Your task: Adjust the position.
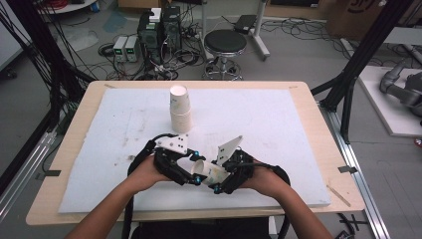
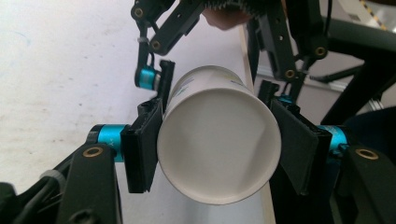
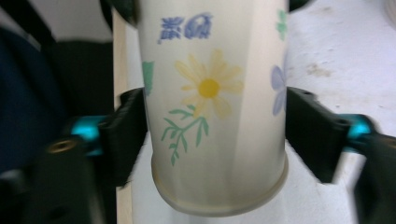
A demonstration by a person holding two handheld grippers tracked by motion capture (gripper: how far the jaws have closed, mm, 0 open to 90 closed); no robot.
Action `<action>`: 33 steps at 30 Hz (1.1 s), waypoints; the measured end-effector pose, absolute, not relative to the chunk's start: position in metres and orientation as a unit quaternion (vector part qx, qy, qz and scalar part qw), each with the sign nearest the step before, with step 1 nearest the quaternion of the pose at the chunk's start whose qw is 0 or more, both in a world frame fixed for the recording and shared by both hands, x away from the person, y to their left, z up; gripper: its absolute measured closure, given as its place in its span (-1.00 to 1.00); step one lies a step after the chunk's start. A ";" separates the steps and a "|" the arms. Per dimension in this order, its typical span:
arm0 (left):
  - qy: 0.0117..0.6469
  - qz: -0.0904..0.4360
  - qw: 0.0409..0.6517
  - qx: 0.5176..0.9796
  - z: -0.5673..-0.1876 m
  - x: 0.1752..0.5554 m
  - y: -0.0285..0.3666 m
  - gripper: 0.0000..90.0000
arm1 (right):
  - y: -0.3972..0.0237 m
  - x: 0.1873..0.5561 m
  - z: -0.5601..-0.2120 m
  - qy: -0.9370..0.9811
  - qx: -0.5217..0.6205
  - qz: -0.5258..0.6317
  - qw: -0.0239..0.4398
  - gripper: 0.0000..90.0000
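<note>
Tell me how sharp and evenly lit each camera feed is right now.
High view: even room light, sharp, only soft shadows under the hands. Left gripper view: the paper cup is crisp, its inside shaded, and the left tongs clamp its rim. Right gripper view: the flowered cup wall is soft and close, and the right tongs, standing open, smear at the edges.

Setting: robotics lab. Evidence: black frame struts (image 1: 366, 47) flanking the surface (image 1: 308, 99); computer towers (image 1: 159, 30) and tangled cables (image 1: 179, 59) on the far floor; round stool (image 1: 225, 42); grey robot arm (image 1: 400, 87) at right.
</note>
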State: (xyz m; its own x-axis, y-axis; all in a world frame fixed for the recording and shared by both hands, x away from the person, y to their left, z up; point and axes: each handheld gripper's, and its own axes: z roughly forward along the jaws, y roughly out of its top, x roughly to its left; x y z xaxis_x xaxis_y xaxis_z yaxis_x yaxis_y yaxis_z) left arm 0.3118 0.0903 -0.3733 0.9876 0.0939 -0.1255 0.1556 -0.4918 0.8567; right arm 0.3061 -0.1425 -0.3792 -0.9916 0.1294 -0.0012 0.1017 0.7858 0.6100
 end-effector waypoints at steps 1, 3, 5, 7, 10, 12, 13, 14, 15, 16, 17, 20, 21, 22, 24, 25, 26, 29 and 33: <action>0.077 -0.030 0.504 0.860 -0.373 0.312 0.092 -0.17 | -0.144 0.307 -0.379 0.941 0.069 0.330 0.018 -0.53; 0.088 -0.027 0.513 0.853 -0.374 0.312 0.096 -0.17 | -0.150 0.307 -0.376 0.930 0.089 0.357 0.020 -0.53; 0.098 -0.024 0.526 0.845 -0.375 0.312 0.099 -0.17 | -0.156 0.308 -0.374 0.917 0.106 0.384 0.017 -0.53; 0.105 -0.023 0.543 0.833 -0.376 0.312 0.104 -0.17 | -0.164 0.307 -0.371 0.905 0.111 0.411 0.023 -0.53; 0.120 -0.017 0.566 0.815 -0.378 0.312 0.111 -0.17 | -0.173 0.306 -0.368 0.880 0.117 0.459 0.027 -0.53; 0.127 -0.013 0.580 0.805 -0.381 0.312 0.114 -0.17 | -0.176 0.304 -0.368 0.871 0.123 0.474 0.034 -0.53; 0.129 -0.012 0.585 0.800 -0.382 0.312 0.115 -0.17 | -0.178 0.303 -0.368 0.864 0.126 0.485 0.044 -0.53; 0.130 -0.009 0.589 0.798 -0.382 0.311 0.116 -0.17 | -0.180 0.302 -0.369 0.861 0.127 0.491 0.048 -0.53; 0.130 -0.005 0.591 0.796 -0.383 0.310 0.117 -0.17 | -0.181 0.301 -0.370 0.857 0.129 0.495 0.056 -0.53; 0.131 -0.002 0.597 0.792 -0.384 0.310 0.118 -0.17 | -0.182 0.300 -0.371 0.854 0.132 0.500 0.061 -0.53; 0.132 -0.002 0.602 0.788 -0.385 0.309 0.119 -0.17 | -0.183 0.299 -0.373 0.848 0.133 0.509 0.067 -0.53; 0.132 0.002 0.611 0.781 -0.388 0.307 0.120 -0.17 | -0.186 0.296 -0.381 0.835 0.141 0.526 0.074 -0.53; 0.132 0.002 0.614 0.778 -0.389 0.306 0.121 -0.17 | -0.186 0.296 -0.383 0.833 0.141 0.530 0.074 -0.53; 0.132 0.003 0.615 0.777 -0.390 0.306 0.122 -0.17 | -0.187 0.294 -0.387 0.831 0.143 0.533 0.074 -0.53; 0.131 0.002 0.621 0.773 -0.392 0.305 0.123 -0.17 | -0.189 0.293 -0.392 0.826 0.145 0.540 0.072 -0.53; 0.130 0.003 0.621 0.773 -0.392 0.305 0.123 -0.17 | -0.190 0.293 -0.395 0.824 0.146 0.543 0.072 -0.53; 0.130 0.004 0.623 0.771 -0.392 0.304 0.124 -0.17 | -0.190 0.292 -0.397 0.822 0.148 0.545 0.072 -0.53; 0.126 0.003 0.629 0.767 -0.392 0.303 0.126 -0.17 | -0.193 0.292 -0.403 0.815 0.150 0.556 0.063 -0.53; 0.122 0.000 0.632 0.765 -0.391 0.302 0.126 -0.17 | -0.194 0.292 -0.409 0.817 0.148 0.555 0.056 -0.53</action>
State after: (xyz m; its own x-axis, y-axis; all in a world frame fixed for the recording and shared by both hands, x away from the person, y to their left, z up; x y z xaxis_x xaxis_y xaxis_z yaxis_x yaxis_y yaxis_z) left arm 0.3022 0.1258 -0.3909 0.9702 0.1866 -0.1545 0.1868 -0.1702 0.9675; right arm 0.2918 -0.1941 -0.4085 -0.9500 0.3034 0.0733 0.1802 0.3411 0.9226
